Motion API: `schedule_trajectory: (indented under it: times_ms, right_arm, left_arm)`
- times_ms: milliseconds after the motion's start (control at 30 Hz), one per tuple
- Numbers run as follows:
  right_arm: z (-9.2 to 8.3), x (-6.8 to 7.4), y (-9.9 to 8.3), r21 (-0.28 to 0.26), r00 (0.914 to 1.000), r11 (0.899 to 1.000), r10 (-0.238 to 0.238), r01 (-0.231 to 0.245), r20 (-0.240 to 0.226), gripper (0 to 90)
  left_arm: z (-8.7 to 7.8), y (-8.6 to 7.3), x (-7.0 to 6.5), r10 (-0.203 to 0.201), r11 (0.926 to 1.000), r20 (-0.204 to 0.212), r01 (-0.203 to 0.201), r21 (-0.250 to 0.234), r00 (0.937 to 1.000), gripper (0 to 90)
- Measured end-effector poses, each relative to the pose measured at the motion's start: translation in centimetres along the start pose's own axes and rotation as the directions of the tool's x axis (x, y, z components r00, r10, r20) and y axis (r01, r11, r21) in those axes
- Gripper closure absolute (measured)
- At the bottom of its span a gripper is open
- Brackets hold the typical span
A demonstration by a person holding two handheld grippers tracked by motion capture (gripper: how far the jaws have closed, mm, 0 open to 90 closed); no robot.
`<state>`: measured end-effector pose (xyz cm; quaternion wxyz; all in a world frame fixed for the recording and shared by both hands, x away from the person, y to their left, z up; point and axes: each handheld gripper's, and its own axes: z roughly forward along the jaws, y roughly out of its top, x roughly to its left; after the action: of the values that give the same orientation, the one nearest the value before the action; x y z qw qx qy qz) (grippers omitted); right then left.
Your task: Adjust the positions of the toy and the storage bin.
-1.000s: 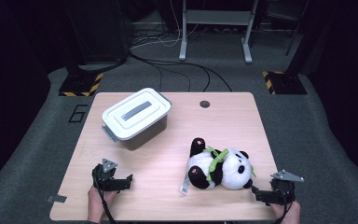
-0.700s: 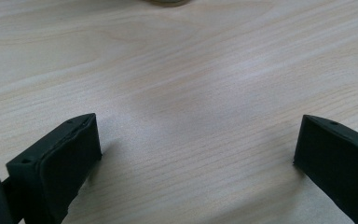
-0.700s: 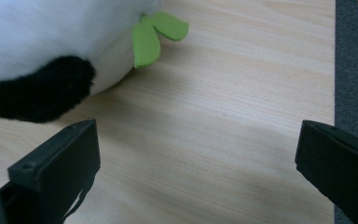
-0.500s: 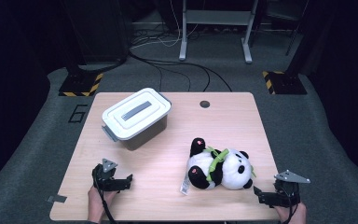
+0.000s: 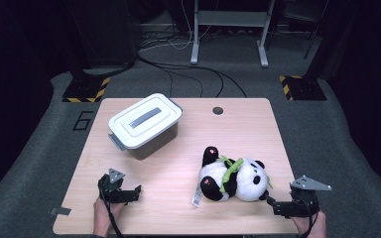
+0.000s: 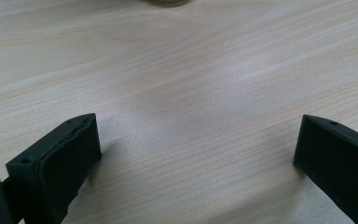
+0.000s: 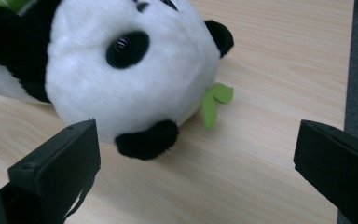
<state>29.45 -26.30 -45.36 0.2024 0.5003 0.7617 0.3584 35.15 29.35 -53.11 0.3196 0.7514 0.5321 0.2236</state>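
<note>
High view: both hands rest low at the table's [image 5: 178,218] near edge, left gripper [image 5: 135,191] and right gripper [image 5: 273,204] spread wide, right beside the panda [image 5: 238,178].

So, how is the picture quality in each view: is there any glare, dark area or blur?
High view: the table is evenly lit and the surrounding floor is very dark. Left gripper view: a pale sheen lies on the wood between the open jaws, and the near jaws are soft. Right gripper view: the panda is fairly sharp, and the jaws are slightly blurred.
</note>
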Motion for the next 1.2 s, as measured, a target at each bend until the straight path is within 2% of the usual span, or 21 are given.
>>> schedule_trajectory:
  times_ms: [100,233,367,567,600,633,733,767,800,900,1033,1100,1200]
  right_arm:
    - [0.3,0.6,0.9,-0.016,0.9988,1.000,-0.001,0.000,-0.050,0.0]
    - [0.6,1.1,1.6,-0.031,0.9972,0.999,-0.011,0.008,-0.074,0.0]
    - [1.9,1.8,2.7,-0.017,0.9963,0.999,-0.030,0.029,-0.080,0.0]
    - [3.6,1.8,3.6,-0.006,0.9940,1.000,-0.007,0.007,-0.109,1.3]
    - [3.9,1.8,3.7,-0.006,0.9930,1.000,-0.010,0.009,-0.118,4.4]
    - [4.6,1.8,3.8,0.008,0.9918,1.000,-0.010,0.011,-0.127,12.2]
    - [5.1,1.7,3.6,0.009,0.9907,1.000,0.008,-0.007,-0.136,14.9]
    - [5.2,1.6,3.5,0.003,0.9891,1.000,0.025,-0.025,-0.145,19.4]
    - [5.2,1.6,3.5,0.003,0.9891,1.000,0.025,-0.025,-0.145,19.4]
    - [5.3,1.6,3.1,0.008,0.9893,1.000,0.019,-0.018,-0.145,26.6]
    - [5.2,1.8,2.9,0.007,0.9898,1.000,0.013,-0.012,-0.142,38.5]
    - [5.2,1.7,2.7,0.003,0.9874,1.000,0.021,-0.020,-0.157,44.7]
    - [5.2,1.8,2.6,-0.008,0.9864,1.000,0.023,-0.025,-0.162,48.8]
  left_arm:
    - [0.0,0.0,0.0,0.000,1.0000,0.000,0.000,0.000,1.0000,0.0]
    - [0.0,0.0,0.0,0.001,1.0000,-0.001,-0.001,0.000,1.0000,0.0]
    - [0.0,0.0,0.0,0.002,1.0000,0.001,-0.002,-0.003,1.0000,0.0]
    - [0.0,0.0,0.0,0.003,1.0000,0.001,-0.003,-0.002,1.0000,0.0]
    - [0.0,0.0,0.0,0.003,1.0000,0.001,-0.003,-0.001,1.0000,0.0]
    - [0.0,0.0,0.0,0.004,1.0000,0.002,-0.004,-0.001,1.0000,0.1]
    - [0.0,0.0,0.0,0.009,1.0000,0.002,-0.009,0.001,1.0000,0.1]
    - [0.0,0.0,0.0,0.009,1.0000,0.005,-0.009,0.000,0.9999,0.1]
    - [0.0,0.0,0.0,0.009,1.0000,0.005,-0.009,0.000,0.9999,0.1]
    - [0.0,0.0,0.0,0.009,1.0000,0.005,-0.009,0.000,0.9999,0.1]
    - [0.0,0.0,0.0,0.009,1.0000,0.004,-0.009,0.000,0.9999,0.1]
    - [0.0,0.0,0.0,0.009,1.0000,0.005,-0.009,0.000,0.9999,0.1]
    - [0.0,0.0,0.0,0.009,1.0000,0.008,-0.009,-0.002,0.9999,0.1]
